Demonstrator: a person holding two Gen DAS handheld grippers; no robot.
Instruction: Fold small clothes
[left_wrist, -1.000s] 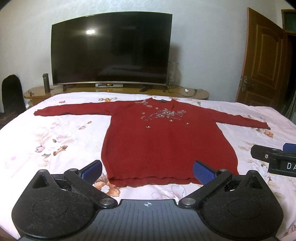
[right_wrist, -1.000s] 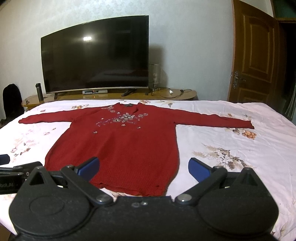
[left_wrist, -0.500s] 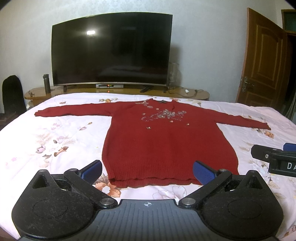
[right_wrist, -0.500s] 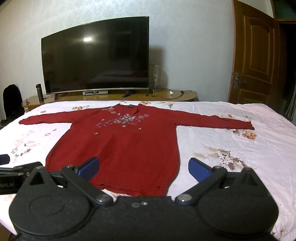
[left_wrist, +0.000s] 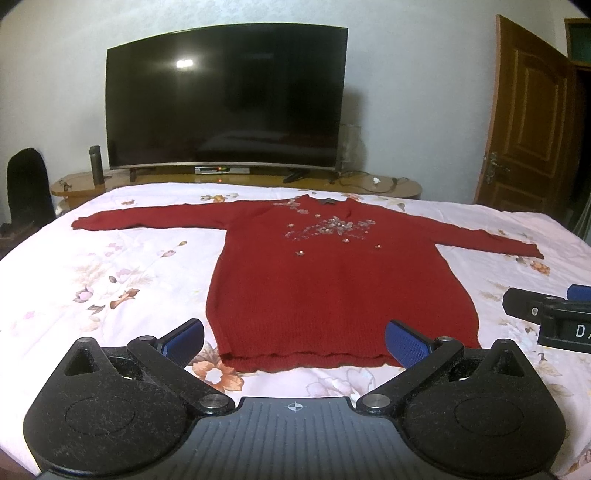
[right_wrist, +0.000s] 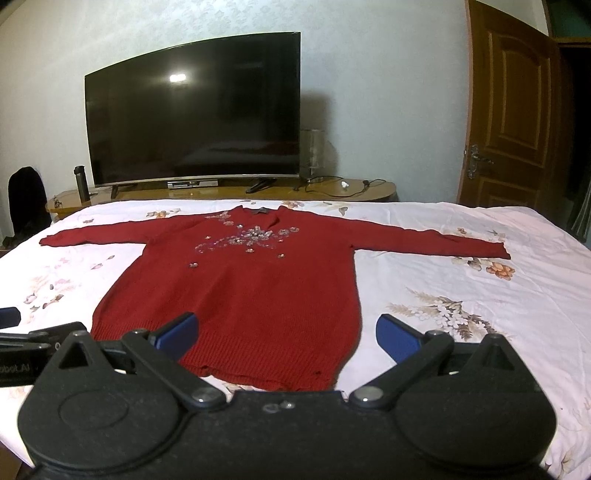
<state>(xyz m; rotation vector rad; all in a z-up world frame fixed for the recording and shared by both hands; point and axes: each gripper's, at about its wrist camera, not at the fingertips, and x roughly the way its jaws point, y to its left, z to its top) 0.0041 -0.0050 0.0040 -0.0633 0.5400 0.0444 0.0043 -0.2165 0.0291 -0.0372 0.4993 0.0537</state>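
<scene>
Red knit, a long-sleeved sweater (left_wrist: 340, 284) with a beaded flower patch on its chest, lies flat and face up on the floral bed sheet (left_wrist: 110, 280), both sleeves stretched straight out to either side and the hem nearest the claws. Over the last second almost nothing has changed: the garment has not shifted, no edge has been lifted, and both views have only drifted very slightly, with the hem sitting a touch lower in the right wrist view. I take that to mean the folding has not begun and both claws are still lining up on the hem, so the whole task remains ahead

Left claw (left_wrist: 295, 338) is spread wide, its blue pads well apart and holding nothing; the lower left corner of the hem lies just ahead of its left pad, while its right pad overlaps the hem's other end in the picture. Whether it touches the cloth I cannot tell. Right claw (right_wrist: 286, 334) is likewise spread wide and empty, its left pad in front of the hem and its right pad over bare sheet just beyond the sweater's side edge; it also shows at the right edge of the left wrist view, beside the sweater

Far beyond both claws a dark television (left_wrist: 225, 99) stands on a low wooden stand (right_wrist: 369, 190) past the bed, with a brown door (right_wrist: 513, 122) ahead to the right
</scene>
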